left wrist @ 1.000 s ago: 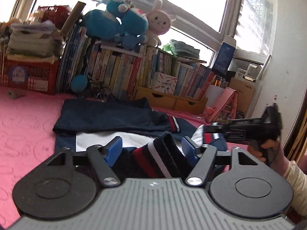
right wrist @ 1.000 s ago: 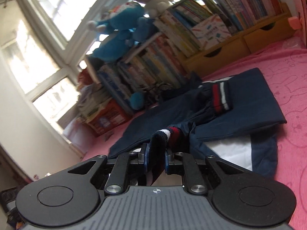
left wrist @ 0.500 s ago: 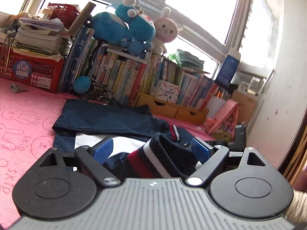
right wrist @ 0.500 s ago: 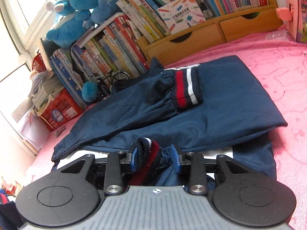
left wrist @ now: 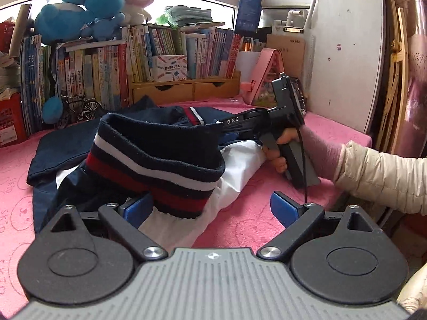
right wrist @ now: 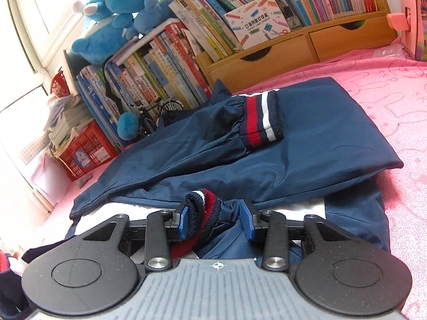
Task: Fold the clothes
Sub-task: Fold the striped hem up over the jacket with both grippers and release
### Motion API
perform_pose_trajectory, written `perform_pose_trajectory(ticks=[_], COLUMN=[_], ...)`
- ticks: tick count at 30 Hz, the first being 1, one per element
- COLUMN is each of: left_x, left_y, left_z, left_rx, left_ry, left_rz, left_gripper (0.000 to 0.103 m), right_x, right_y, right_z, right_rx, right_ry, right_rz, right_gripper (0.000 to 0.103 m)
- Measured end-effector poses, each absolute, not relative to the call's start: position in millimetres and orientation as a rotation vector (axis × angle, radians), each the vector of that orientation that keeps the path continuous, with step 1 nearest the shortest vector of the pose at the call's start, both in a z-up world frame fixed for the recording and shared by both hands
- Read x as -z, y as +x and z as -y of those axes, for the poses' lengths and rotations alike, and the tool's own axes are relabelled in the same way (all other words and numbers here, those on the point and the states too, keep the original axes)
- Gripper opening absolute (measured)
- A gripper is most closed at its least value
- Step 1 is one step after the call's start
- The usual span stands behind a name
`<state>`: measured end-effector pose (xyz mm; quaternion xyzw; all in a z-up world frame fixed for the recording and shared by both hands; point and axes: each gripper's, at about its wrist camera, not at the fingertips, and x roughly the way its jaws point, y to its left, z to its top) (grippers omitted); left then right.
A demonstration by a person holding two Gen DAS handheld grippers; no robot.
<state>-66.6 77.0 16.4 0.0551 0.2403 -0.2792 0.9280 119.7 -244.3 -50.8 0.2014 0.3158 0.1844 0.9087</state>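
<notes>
navy jacket [right wrist: 267, 165] with red-white striped cuffs [right wrist: 263, 122], half-folded on pink blanket [right wrist: 387, 93]; both hand-held grippers agape

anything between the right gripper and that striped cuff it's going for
Nothing visible. The striped cuff already sits between the open fingers of the right gripper, bunched against its left pad, on the navy jacket.

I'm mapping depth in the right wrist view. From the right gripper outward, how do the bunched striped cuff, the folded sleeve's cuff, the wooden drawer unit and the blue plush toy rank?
1. Bunched striped cuff: between the open fingers of the right gripper.
2. Folded sleeve's cuff: mid-bed, lying on the navy jacket.
3. Wooden drawer unit: at the bed's far edge, right.
4. Blue plush toy: upper left, atop the books.
</notes>
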Motion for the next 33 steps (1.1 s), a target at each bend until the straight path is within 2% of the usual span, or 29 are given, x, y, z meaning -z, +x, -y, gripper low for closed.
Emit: perform_pose_trajectory(ticks=[6, 8, 12, 15, 18, 22, 25, 33], left_x=[1, 8, 25, 32, 32, 33, 32, 31], left_y=[-23, -3, 37, 55, 58, 58, 60, 62], left_z=[-75, -78, -89, -103, -114, -109, -108, -108], left_rx=[0.335, 0.24, 0.16, 0.169, 0.183, 0.173, 0.172, 0.173], left_ry=[0.18, 0.183, 0.116, 0.034, -0.027, 0.003, 0.002, -0.004], left_rz=[-0.469, -0.46, -0.549, -0.648, -0.674, -0.682, -0.684, -0.684], left_gripper=[0.096, 0.102, 0.103, 0.103, 0.103, 0.103, 0.103, 0.103], right_x=[51, 51, 52, 51, 36, 17, 7, 35], right_y=[119, 119, 119, 117, 103, 84, 70, 66], right_z=[245, 246, 247, 248, 250, 252, 242, 226], right_rx=[-0.386, -0.388, -0.397, -0.412, -0.414, -0.414, -0.417, -0.446], right_ry=[0.428, 0.433, 0.445, 0.45, 0.324, 0.151, -0.08, -0.235], right_rz=[-0.651, -0.65, -0.649, -0.643, -0.592, -0.521, -0.484, -0.583], right_gripper=[0.039, 0.04, 0.041, 0.048, 0.056, 0.075, 0.083, 0.086])
